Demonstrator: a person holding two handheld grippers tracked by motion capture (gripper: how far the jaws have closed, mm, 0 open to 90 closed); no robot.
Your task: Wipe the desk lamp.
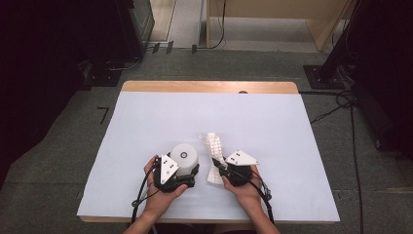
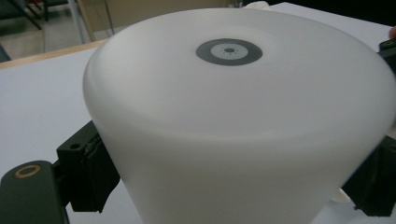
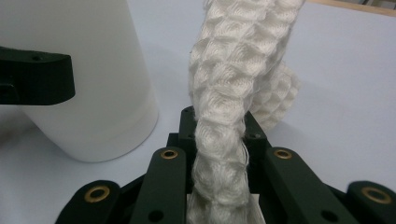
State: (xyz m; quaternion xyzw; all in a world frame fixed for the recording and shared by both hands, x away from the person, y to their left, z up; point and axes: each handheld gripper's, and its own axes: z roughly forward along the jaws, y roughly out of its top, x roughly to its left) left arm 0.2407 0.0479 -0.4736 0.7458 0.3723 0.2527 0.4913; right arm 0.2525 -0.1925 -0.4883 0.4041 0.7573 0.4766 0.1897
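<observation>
White cup, upside down, clamped betw. left gripper jaws; waffle cloth pinched tight by right gripper; both on table.

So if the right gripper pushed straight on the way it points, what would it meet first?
The right gripper is already shut on the white waffle cloth; beyond that it probably meets only bare white table cover, though depth is unclear.

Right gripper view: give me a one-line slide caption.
Right gripper shut on a white waffle-weave cloth, beside a white cup held by the left gripper.
</observation>
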